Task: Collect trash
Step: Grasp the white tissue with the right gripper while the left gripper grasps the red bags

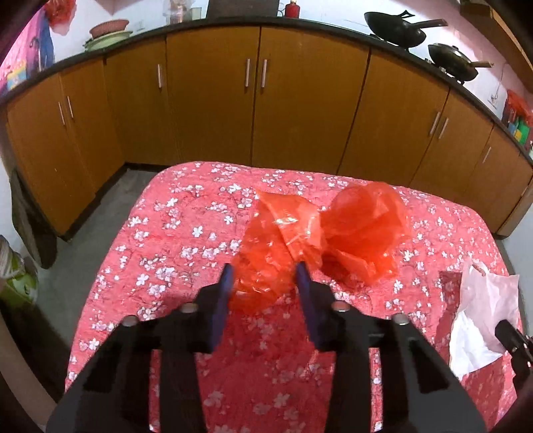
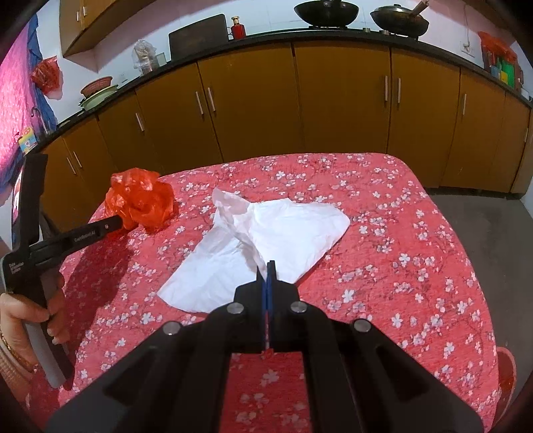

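A crumpled red plastic bag (image 1: 299, 239) lies on the table with the red flowered cloth (image 1: 166, 233). My left gripper (image 1: 265, 276) straddles the bag's near lobe, and both blue pads sit against its sides. In the right wrist view the same bag (image 2: 143, 200) is at the table's far left corner, with the left gripper (image 2: 116, 222) touching it. A creased white paper (image 2: 286, 229) spreads over the middle of the table (image 2: 399, 233). My right gripper (image 2: 266, 266) is shut on its near edge, where a fold rises to the fingertips. The paper (image 1: 483, 309) also shows at the lower right of the left wrist view.
Brown cabinets (image 1: 260, 100) under a dark counter run behind the table, with two black woks (image 2: 326, 11) on the counter. Grey floor (image 1: 110, 206) lies between the table and the cabinets. A red round container (image 2: 506, 376) shows below the table's right edge. A hand (image 2: 20, 316) holds the left gripper's handle.
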